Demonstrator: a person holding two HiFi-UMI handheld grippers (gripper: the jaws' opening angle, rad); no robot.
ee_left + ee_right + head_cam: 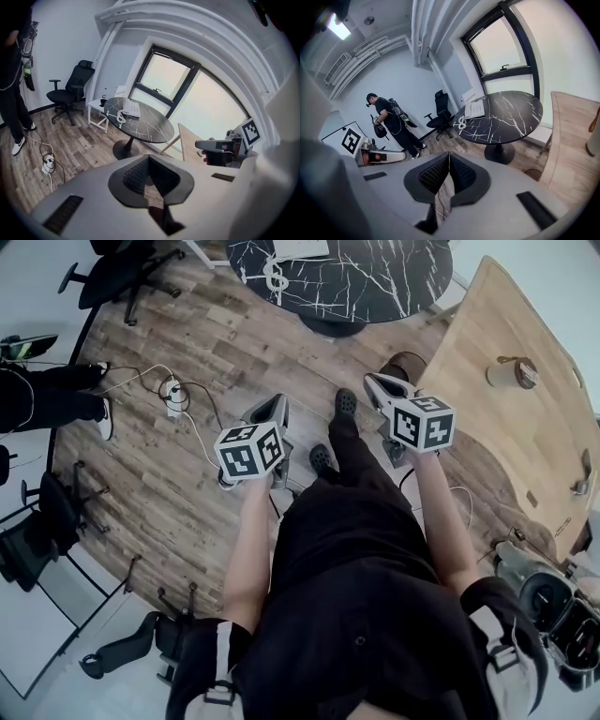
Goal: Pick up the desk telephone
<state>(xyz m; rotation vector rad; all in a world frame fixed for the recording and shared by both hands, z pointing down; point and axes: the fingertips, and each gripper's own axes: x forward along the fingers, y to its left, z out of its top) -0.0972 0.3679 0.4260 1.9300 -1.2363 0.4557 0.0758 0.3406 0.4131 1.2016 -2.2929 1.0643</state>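
We hold both grippers out in front of us over the wood floor (178, 474), low in the middle of the head view. The left gripper (275, 407) has its jaws pressed together with nothing between them, as its own view shows, and the right gripper (377, 382) is closed and empty in the same way. The desk telephone (131, 108) lies well ahead of us on the round black marble table (151, 130), near that table's far left edge, with its coiled cord (120, 117) beside it. In the head view the table sits at the top centre of the frame. A pale wooden desk (506, 399) fills the upper right, and another person (391, 119) stands at the left of the right gripper view.
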